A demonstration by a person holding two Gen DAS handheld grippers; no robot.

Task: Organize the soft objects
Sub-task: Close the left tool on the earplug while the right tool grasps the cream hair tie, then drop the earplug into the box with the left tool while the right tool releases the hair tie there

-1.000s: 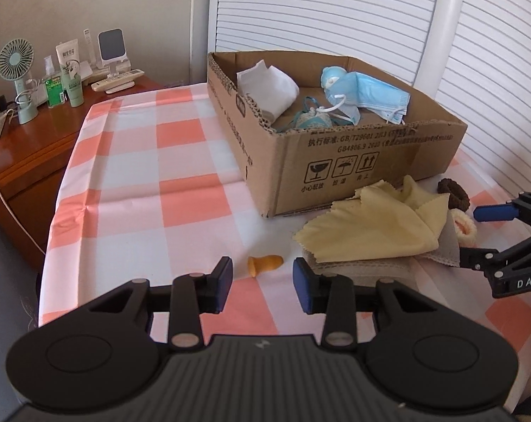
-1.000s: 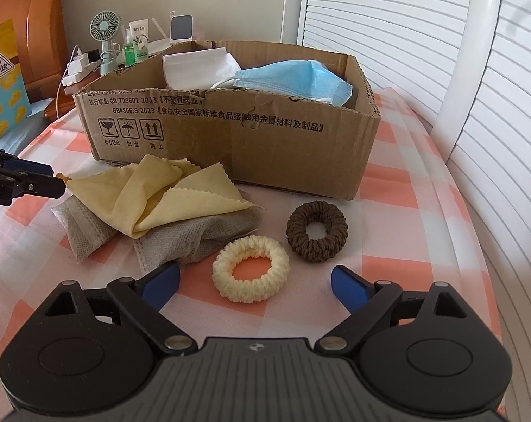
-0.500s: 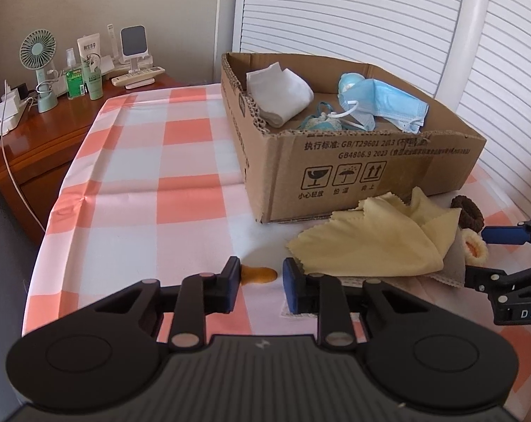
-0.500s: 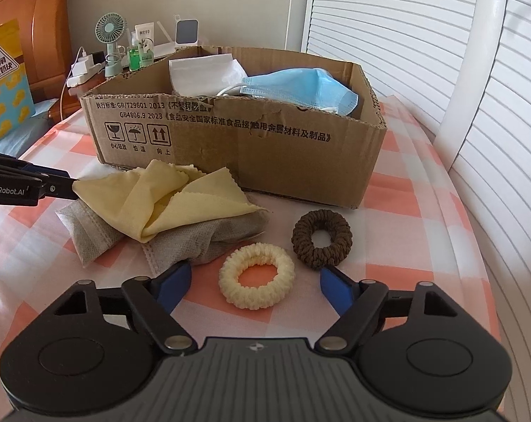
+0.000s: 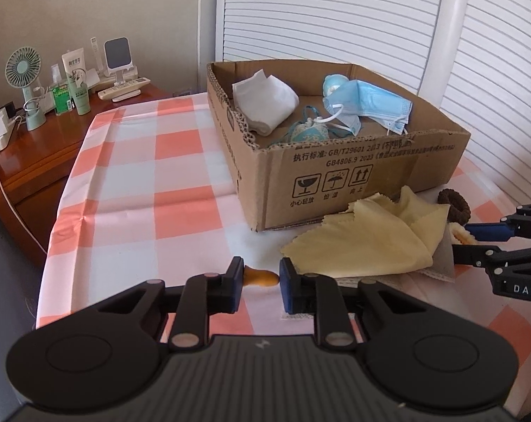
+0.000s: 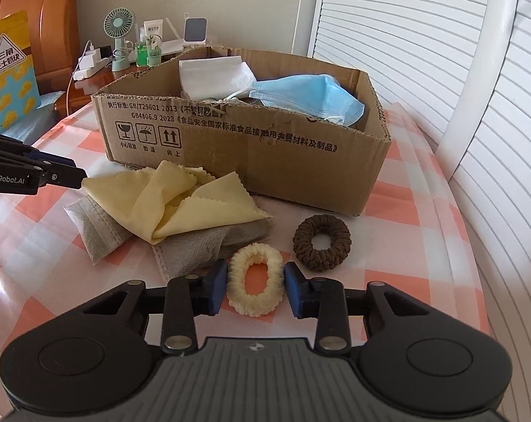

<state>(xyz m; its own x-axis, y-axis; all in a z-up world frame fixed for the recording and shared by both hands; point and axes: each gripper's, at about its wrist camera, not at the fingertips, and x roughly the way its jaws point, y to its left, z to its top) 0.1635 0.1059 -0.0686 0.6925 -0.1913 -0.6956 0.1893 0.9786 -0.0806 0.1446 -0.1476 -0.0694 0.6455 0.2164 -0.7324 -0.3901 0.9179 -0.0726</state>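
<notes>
Your right gripper [image 6: 255,285] sits low on the checked tablecloth [image 6: 406,246] with its blue pads on either side of the cream scrunchie [image 6: 254,288]. The pads press the ring into an oval whose long axis runs away from you, so the jaws look closed on it, or very nearly. Just ahead and to the right lies the brown scrunchie [image 6: 322,243], apart from the cream one. The cardboard box [image 6: 251,147] stands beyond both, so I judge your lift should go up and forward over its near wall.

Your left gripper [image 5: 261,277] has its jaws narrowed around a small orange soft piece [image 5: 261,277]; I cannot tell whether both pads touch it. The yellow cloth [image 5: 364,246] lies just to its right, and the box is ahead and to the right.
</notes>
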